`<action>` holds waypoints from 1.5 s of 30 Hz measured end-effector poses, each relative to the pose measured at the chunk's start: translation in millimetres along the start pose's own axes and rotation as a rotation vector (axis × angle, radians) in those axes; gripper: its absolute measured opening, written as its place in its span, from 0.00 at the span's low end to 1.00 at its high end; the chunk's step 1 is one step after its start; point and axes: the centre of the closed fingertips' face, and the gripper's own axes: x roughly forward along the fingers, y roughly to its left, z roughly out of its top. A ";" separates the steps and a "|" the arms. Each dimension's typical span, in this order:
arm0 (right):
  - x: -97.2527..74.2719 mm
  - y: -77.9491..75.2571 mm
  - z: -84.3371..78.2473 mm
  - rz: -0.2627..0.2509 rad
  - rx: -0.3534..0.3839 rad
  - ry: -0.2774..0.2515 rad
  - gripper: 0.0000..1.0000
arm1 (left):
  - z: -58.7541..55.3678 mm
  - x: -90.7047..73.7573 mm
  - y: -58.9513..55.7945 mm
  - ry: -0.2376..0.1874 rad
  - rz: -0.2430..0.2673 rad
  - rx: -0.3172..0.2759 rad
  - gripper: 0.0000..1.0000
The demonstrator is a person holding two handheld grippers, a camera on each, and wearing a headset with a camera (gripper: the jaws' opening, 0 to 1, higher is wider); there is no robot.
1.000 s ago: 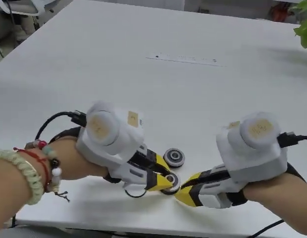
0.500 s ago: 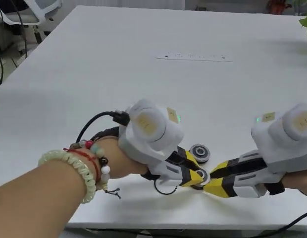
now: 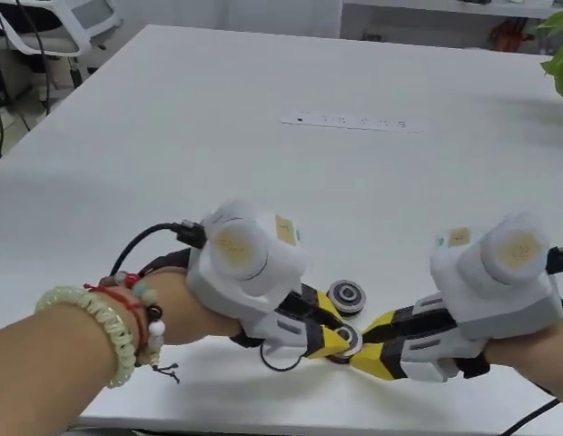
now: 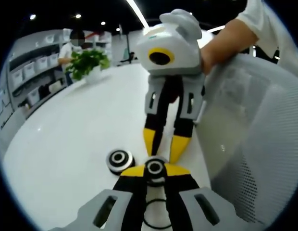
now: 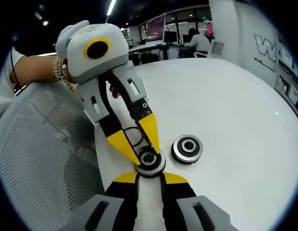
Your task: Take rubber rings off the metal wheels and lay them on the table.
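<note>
A small metal wheel (image 3: 348,338) (image 4: 155,168) (image 5: 150,161) with a dark rubber rim sits near the table's front edge. My left gripper (image 3: 333,341) (image 4: 155,170) is shut on it, its yellow tips flanking the wheel. My right gripper (image 3: 365,351) (image 5: 150,177) faces it from the other side. Its jaws stand slightly apart, with the tips at the wheel's near rim. A second wheel (image 3: 347,295) (image 4: 120,160) (image 5: 187,148) lies loose just beyond. A loose black rubber ring (image 3: 280,359) (image 4: 156,214) lies flat on the table under the left gripper.
The white table (image 3: 263,136) stretches far ahead, with a long white power strip (image 3: 350,121) across its middle. The table's front edge (image 3: 263,422) runs right below the grippers. A leafy plant (image 3: 561,54) stands at the far right, and a mesh chair (image 4: 254,144) is by the edge.
My right gripper has closed the gap and its tips now meet the wheel that the left gripper holds. The second wheel and the loose ring lie as before.
</note>
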 end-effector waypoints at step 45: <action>-11.7 -17.6 6.9 0.052 0.401 -0.063 0.00 | 1.8 1.1 1.7 -0.042 -0.004 -0.050 0.13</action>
